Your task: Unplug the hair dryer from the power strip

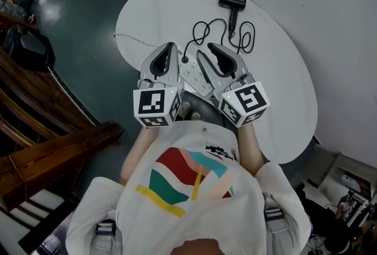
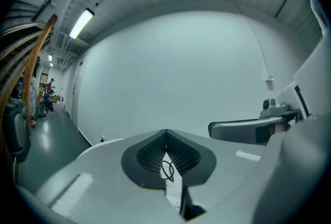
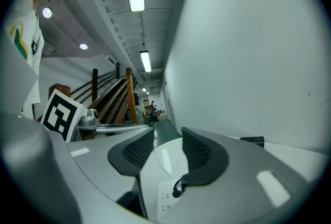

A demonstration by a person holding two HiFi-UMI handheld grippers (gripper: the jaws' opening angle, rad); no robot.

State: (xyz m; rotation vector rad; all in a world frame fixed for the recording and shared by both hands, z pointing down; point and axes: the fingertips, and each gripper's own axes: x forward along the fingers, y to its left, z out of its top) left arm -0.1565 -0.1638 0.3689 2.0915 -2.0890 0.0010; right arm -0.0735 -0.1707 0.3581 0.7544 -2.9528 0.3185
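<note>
A black hair dryer point(image 1: 232, 3) lies at the far side of the round white table point(image 1: 277, 89), and its black cord point(image 1: 227, 33) coils toward me. The cord ends in a plug point(image 1: 185, 60) seated at the far end of the white power strip point(image 1: 194, 77). My left gripper point(image 1: 171, 46) is shut with nothing in it, left of the strip; a loop of cord point(image 2: 167, 170) shows past its closed jaws. My right gripper point(image 1: 204, 50) is open and hovers over the strip. Between its jaws I see the strip point(image 3: 163, 194) and the plug point(image 3: 177, 190), untouched.
The table's near edge is close to the person's body. A dark floor and a wooden staircase point(image 1: 41, 130) lie to the left. A thin white cable point(image 1: 138, 40) runs off the table's left side. White walls stand behind the table.
</note>
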